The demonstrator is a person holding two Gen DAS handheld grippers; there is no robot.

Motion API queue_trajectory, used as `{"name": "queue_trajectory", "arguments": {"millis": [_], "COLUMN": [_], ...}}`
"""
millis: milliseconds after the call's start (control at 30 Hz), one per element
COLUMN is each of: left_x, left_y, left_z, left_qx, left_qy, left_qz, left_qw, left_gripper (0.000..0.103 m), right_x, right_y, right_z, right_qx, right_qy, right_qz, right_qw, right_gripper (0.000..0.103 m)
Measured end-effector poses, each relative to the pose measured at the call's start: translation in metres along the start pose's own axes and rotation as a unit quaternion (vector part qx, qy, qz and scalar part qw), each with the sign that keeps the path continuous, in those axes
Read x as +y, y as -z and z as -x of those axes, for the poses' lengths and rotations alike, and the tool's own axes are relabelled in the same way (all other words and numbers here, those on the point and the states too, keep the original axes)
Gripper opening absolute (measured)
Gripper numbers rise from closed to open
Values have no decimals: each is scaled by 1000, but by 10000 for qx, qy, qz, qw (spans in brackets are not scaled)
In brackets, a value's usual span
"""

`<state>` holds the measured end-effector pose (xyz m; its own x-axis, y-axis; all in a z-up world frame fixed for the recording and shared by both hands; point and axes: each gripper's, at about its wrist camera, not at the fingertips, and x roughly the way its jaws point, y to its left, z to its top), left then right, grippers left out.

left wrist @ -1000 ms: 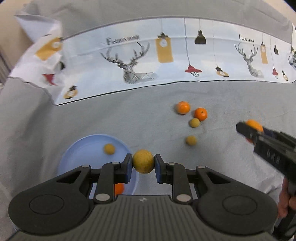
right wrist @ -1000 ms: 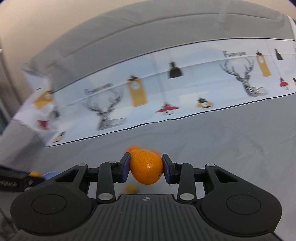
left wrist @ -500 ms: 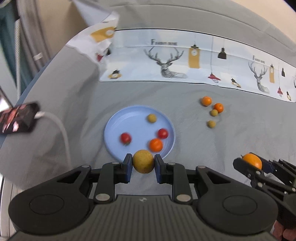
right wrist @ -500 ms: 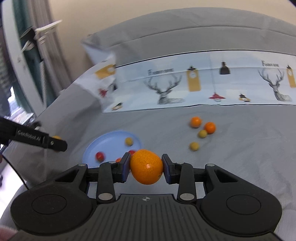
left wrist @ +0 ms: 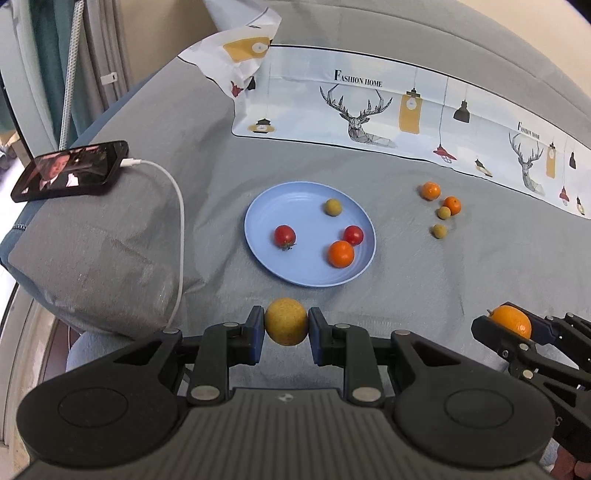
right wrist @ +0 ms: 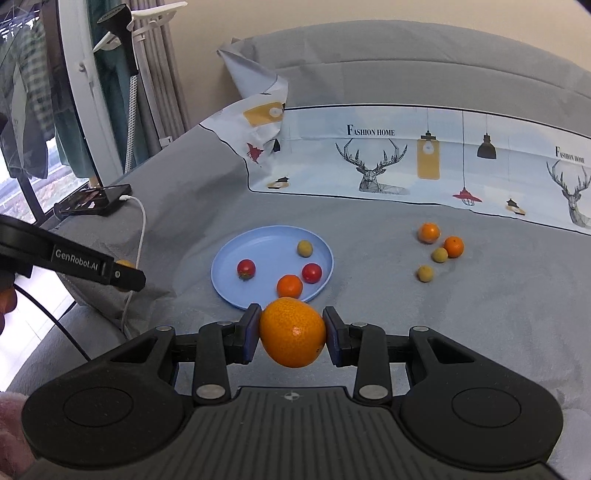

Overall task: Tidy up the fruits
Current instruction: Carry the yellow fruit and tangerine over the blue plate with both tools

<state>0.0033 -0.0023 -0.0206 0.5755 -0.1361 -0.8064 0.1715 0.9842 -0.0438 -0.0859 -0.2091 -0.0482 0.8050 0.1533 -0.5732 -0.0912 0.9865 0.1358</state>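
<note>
A home bedroom — the work surface is a bed [right wrist: 461, 332] under a grey cover, with a pillow [right wrist: 424, 62] at its far end. Across the bed lies a printed cloth [right wrist: 424, 162] reading "Fashion Home". Left of the bed hang curtains [right wrist: 159, 66]; a charging phone [left wrist: 70, 170] rests on its left corner — a garment steamer [right wrist: 122, 26] stands beyond.

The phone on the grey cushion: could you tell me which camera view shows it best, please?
The left wrist view: the phone lies nearer and its lit screen faces the camera, with the white cable plugged in. The right wrist view shows it small, dim and at a shallow angle, screen hardly readable.
</note>
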Motion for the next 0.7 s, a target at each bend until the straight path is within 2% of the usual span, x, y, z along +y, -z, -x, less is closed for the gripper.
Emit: {"name": "queue_trajectory", "arguments": {"millis": [700], "left_x": [9], "left_y": [-8], "left_z": [-5], "left_qx": [-10], "left_qy": [70], "left_qz": [165], "left_qw": [9998], "left_gripper": [28], "right_x": [5], "right_y": [0], "right_z": [-10], "right_qx": [168], "right_qy": [45], "right_qz": [158], "right_qw": [9997], "right_gripper": [38]}}
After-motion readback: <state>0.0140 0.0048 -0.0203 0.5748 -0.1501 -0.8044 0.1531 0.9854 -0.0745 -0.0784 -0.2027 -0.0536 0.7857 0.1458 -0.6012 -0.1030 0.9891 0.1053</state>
